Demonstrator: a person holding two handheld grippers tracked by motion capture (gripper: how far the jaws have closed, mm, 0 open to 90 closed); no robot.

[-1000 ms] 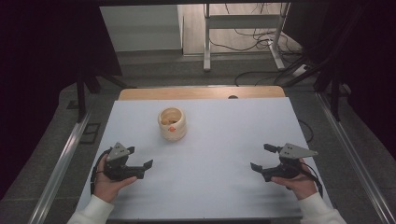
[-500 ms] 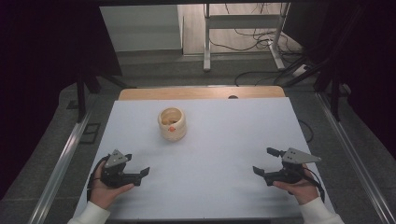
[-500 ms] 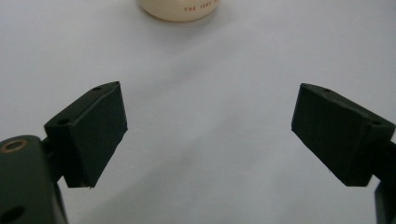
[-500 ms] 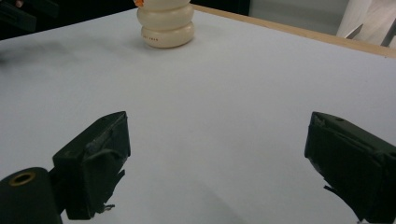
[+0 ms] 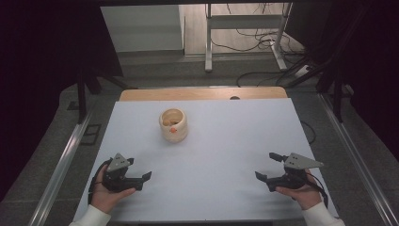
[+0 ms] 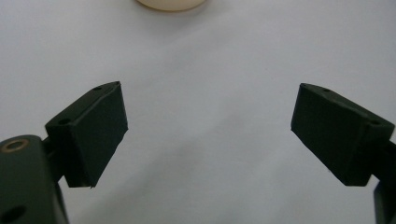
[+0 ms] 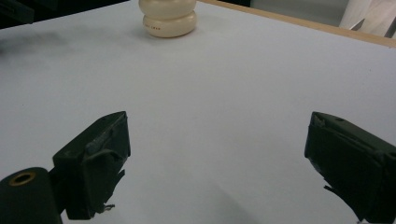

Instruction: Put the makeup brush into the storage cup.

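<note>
Nothing looks begun: the left gripper (image 5: 147, 177) at 7 o'clock and the right gripper (image 5: 266, 166) at 5 o'clock both rest low at the near edge of the desk (image 5: 226, 141), jaws spread wide and holding nothing, so reaching and grasping are all still to come. The pot (image 5: 173, 124), the nearest thing to either, stands upright toward 11 o'clock, well apart from both. It is cream, squat and double-bulged, open-topped, with something orange inside and a small red mark on its side.
</note>
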